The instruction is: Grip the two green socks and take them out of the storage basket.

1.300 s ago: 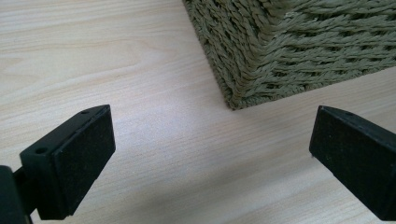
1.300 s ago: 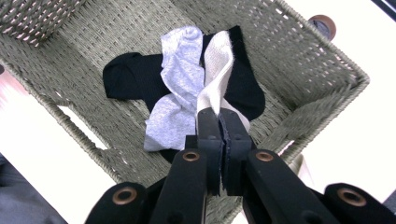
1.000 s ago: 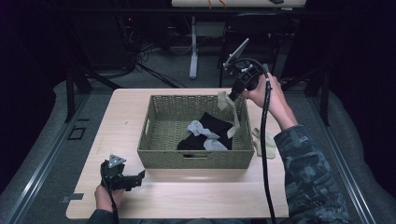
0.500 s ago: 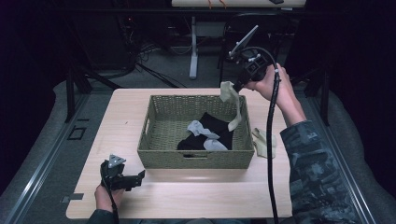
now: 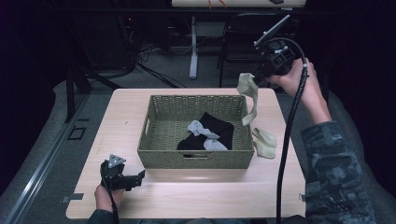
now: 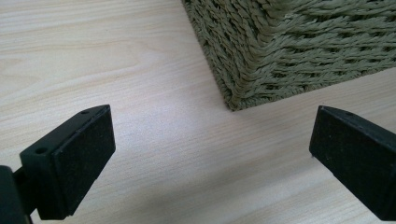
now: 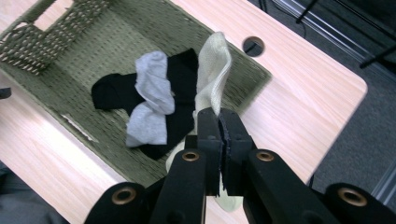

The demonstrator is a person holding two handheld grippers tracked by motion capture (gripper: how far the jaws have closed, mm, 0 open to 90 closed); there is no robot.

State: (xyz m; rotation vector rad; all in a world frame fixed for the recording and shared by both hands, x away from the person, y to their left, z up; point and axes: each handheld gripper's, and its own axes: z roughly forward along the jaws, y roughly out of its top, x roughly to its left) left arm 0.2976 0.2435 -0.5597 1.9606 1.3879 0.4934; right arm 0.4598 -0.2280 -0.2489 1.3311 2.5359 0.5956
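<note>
While the right gripper (image 5: 259,74) hangs raised above the far right corner of the wicker basket (image 5: 196,161), its jaws are pressed together on a cream sock (image 5: 248,93), which dangles from them over the basket's right wall. Right gripper view: sock (image 7: 212,70) pinched betw. the black jaws, drooping toward the basket (image 7: 74,51). Inside the basket lie a grey sock (image 5: 202,133) and a black sock (image 5: 219,128), overlapping; grey on top. A second cream sock (image 5: 264,142) lies flat on the table (image 5: 121,116), just beside the basket's right wall. Left gripper (image 5: 138,177) rests low on the table's near left, nr. the basket's front left corner; jaws spread wide, w/ nothing betw. them (left gripper view). Whether it touches the tabletop is unclear from above.
</note>
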